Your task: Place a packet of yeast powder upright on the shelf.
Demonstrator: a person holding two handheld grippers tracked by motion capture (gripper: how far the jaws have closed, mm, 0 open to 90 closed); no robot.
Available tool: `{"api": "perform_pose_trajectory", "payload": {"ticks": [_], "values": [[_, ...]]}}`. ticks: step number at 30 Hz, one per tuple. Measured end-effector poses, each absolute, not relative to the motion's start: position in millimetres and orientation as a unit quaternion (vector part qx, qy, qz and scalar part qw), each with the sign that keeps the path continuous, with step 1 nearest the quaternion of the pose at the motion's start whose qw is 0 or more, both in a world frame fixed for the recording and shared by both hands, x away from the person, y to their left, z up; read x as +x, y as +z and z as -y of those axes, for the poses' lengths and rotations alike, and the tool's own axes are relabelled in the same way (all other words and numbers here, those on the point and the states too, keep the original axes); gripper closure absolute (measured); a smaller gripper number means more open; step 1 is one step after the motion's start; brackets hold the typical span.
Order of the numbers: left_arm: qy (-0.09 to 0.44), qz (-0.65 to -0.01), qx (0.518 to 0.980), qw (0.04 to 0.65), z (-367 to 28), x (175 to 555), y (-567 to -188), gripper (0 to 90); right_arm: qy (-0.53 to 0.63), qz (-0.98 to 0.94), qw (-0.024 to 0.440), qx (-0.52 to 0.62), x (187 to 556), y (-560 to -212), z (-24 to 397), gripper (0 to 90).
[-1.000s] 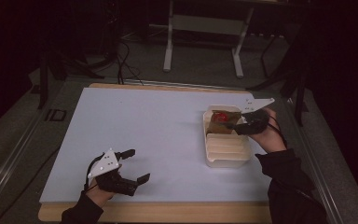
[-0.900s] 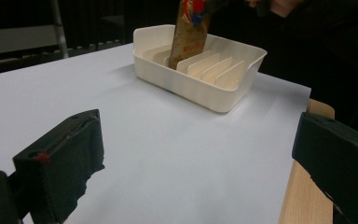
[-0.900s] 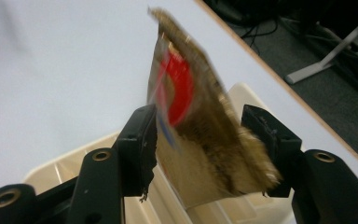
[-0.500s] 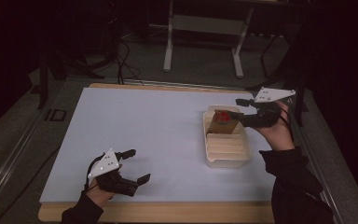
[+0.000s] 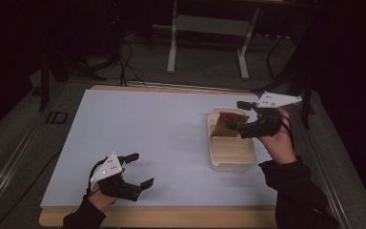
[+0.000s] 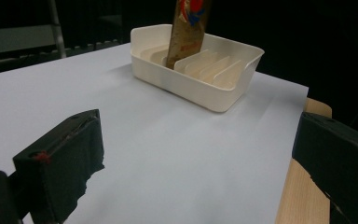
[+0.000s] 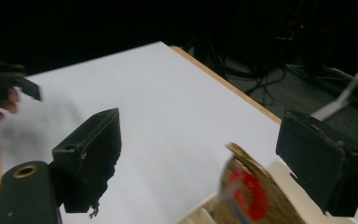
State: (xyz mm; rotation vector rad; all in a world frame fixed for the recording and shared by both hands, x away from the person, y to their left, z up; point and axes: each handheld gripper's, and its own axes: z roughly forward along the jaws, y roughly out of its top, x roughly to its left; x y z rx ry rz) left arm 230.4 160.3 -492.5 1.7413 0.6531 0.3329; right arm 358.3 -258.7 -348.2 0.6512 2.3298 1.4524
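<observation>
The right gripper (image 5: pixel 244 117), jaws spread and empty, hovers beside a brown snack packet (image 5: pixel 226 123), probably released, standing in a slotted white tray (image 5: pixel 231 160). The left gripper (image 5: pixel 140 170) rests spread, well away.

A white tray (image 5: pixel 232 155) with slats sits near the right edge of the table (image 5: pixel 162 129). A brown packet (image 5: pixel 227 123) stands in its far end. The right gripper (image 5: pixel 244 118) hovers over the tray's far right corner, jaws apart, just beside the packet. The left gripper (image 5: pixel 139 170) rests near the front left corner, jaws apart.
</observation>
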Motion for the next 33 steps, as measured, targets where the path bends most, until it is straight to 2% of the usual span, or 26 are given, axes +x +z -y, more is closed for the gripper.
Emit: {"api": "perform_pose_trajectory", "payload": {"ticks": [5,17,26,33], "values": [[0.143,-0.281,0.745,0.587,-160.8,230.6,-492.2,2.6,0.506,-0.817,0.171,0.216,343.2,-347.0,254.2,13.6],[0.143,-0.280,0.747,0.587,-160.2,230.1,-492.4,2.6,0.529,-0.812,0.156,0.191,306.5,-357.6,248.6,13.8],[0.142,-0.280,0.746,0.588,-160.1,229.7,-492.1,2.6,0.531,-0.812,0.149,0.193,276.6,-375.8,249.7,14.1],[0.143,-0.277,0.747,0.587,-159.8,229.4,-492.1,2.6,0.527,-0.813,0.138,0.204,258.2,-402.7,253.5,14.1]]}}
